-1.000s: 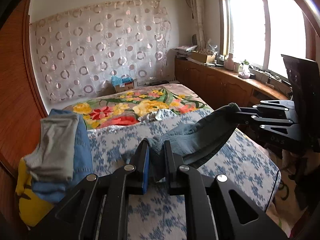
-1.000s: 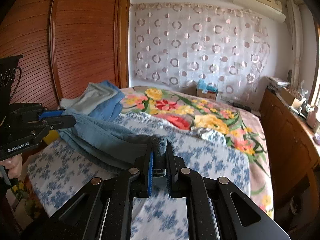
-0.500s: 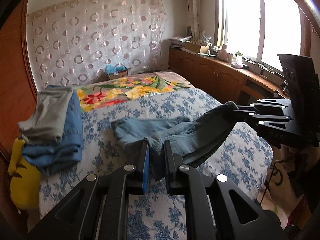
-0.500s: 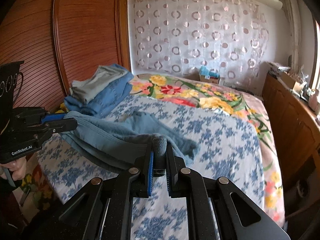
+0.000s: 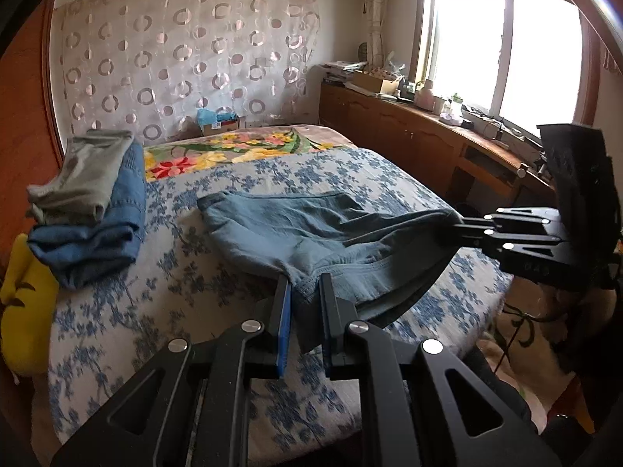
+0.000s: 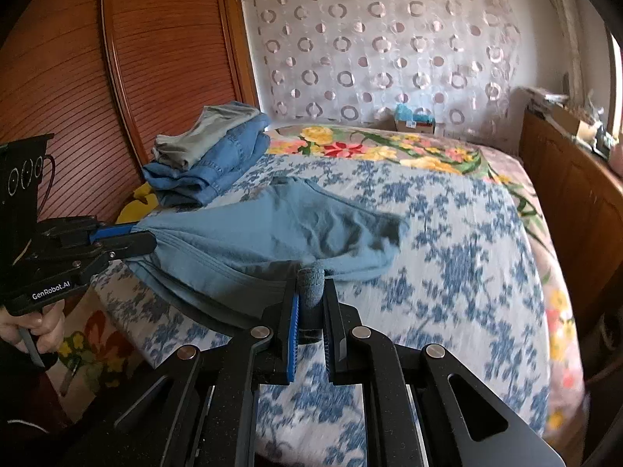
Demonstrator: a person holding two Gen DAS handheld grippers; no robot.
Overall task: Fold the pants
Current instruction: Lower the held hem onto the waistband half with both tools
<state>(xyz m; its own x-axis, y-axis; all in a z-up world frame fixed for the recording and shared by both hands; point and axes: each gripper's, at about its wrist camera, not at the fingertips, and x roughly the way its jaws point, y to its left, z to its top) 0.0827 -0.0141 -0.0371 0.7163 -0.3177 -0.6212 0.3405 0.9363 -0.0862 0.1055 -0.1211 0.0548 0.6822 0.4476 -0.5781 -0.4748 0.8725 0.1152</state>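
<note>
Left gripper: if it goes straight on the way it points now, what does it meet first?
The left gripper is shut on the pants and points down toward the bed. Going straight on, it would probably push into the pants spread ahead of it, then the bed under them. Depth is unclear.

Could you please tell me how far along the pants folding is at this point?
Done: a stack of folded clothes sits at the bed's far corner. In hand: the left gripper and right gripper each clamp one end of the teal pants, whose far part lies on the bed while the held edge hangs raised. Left: laying it flat, folding it and adding it to the stack.
</note>
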